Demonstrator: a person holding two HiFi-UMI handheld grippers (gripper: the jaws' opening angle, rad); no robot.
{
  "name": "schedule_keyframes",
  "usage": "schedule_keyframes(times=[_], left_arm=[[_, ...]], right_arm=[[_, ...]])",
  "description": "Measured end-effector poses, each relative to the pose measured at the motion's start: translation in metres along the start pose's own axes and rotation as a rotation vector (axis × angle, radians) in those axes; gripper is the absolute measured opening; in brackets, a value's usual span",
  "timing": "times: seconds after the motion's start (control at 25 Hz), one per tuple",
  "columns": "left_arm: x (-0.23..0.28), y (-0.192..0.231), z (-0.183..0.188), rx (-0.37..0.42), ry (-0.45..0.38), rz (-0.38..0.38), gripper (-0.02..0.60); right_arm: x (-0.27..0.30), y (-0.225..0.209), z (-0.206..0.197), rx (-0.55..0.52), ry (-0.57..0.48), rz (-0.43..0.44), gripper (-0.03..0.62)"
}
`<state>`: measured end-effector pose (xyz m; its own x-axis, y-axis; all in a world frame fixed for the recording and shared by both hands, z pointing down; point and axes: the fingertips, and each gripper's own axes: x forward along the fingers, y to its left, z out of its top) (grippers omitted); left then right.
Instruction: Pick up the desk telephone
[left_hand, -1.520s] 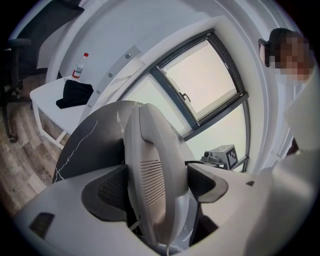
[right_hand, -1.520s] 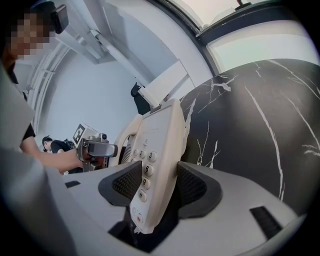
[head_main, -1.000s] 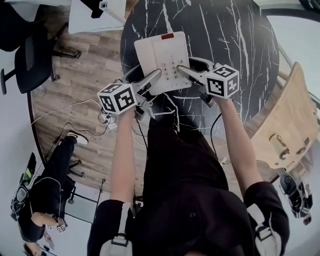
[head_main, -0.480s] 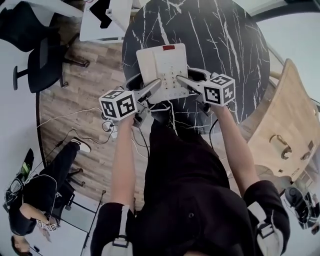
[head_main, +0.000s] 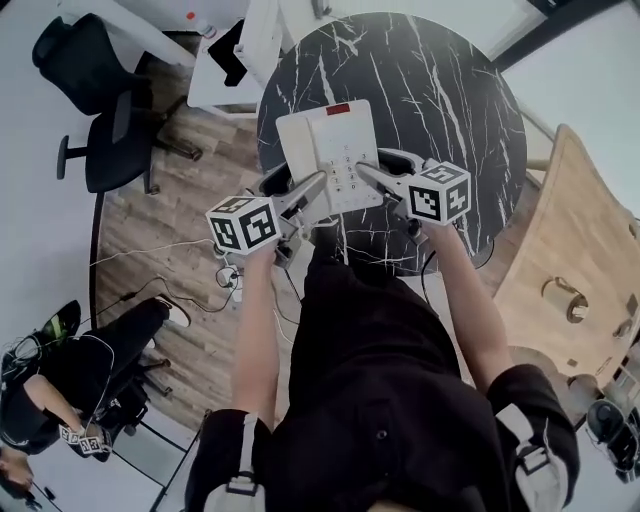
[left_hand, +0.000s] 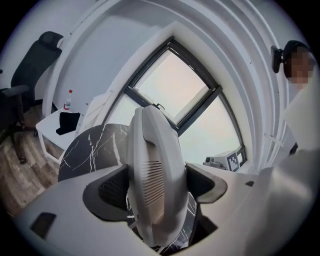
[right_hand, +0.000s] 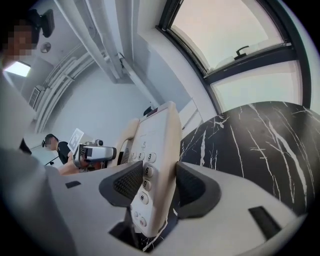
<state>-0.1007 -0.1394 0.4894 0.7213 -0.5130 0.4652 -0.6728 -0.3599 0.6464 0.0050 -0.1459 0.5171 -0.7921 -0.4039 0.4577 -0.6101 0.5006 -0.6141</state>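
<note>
Above the marble table's (head_main: 440, 90) near edge, the left gripper (head_main: 318, 183) clamps the desk telephone (head_main: 325, 135) at its handset (left_hand: 152, 170) and the right gripper (head_main: 364, 170) clamps across its keypad (right_hand: 146, 175). Sharing the load this way seemingly keeps the wide body balanced, clear of the tabletop.

The telephone (head_main: 330, 150) filled the gap between the fingers (left_hand: 112, 187) of the left gripper (left_hand: 155, 185) and likewise of the right gripper (right_hand: 159, 186), leaving no spare room in either. Beyond it the dark marble bench (head_main: 450, 90) lay open to its far rim. On the right a wooden chair (head_main: 575, 250) stood near the bench edge. On the left, a white side table (head_main: 235, 60) sat just beside the rim, office chairs (head_main: 110, 145) stood farther out, and cables (head_main: 180, 255) trailed across the floor.
</note>
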Motion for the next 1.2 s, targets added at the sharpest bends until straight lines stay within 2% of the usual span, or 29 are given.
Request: schedule_keyframes(times=[0.28, 0.64, 0.88, 1.2], left_arm=[[-0.015, -0.041, 0.033, 0.104, -0.077, -0.008, 0.373], [-0.034, -0.088, 0.079, 0.186, -0.184, -0.039, 0.373], [-0.047, -0.116, 0.104, 0.251, -0.242, -0.039, 0.373], [-0.056, -0.134, 0.115, 0.273, -0.268, -0.045, 0.373]], right_arm=[[-0.030, 0.022, 0.038, -0.083, -0.089, 0.012, 0.222], [-0.068, 0.054, 0.097, -0.223, -0.218, 0.007, 0.218], [-0.088, 0.072, 0.124, -0.269, -0.282, 0.029, 0.215], [-0.103, 0.086, 0.140, -0.313, -0.320, 0.021, 0.210]])
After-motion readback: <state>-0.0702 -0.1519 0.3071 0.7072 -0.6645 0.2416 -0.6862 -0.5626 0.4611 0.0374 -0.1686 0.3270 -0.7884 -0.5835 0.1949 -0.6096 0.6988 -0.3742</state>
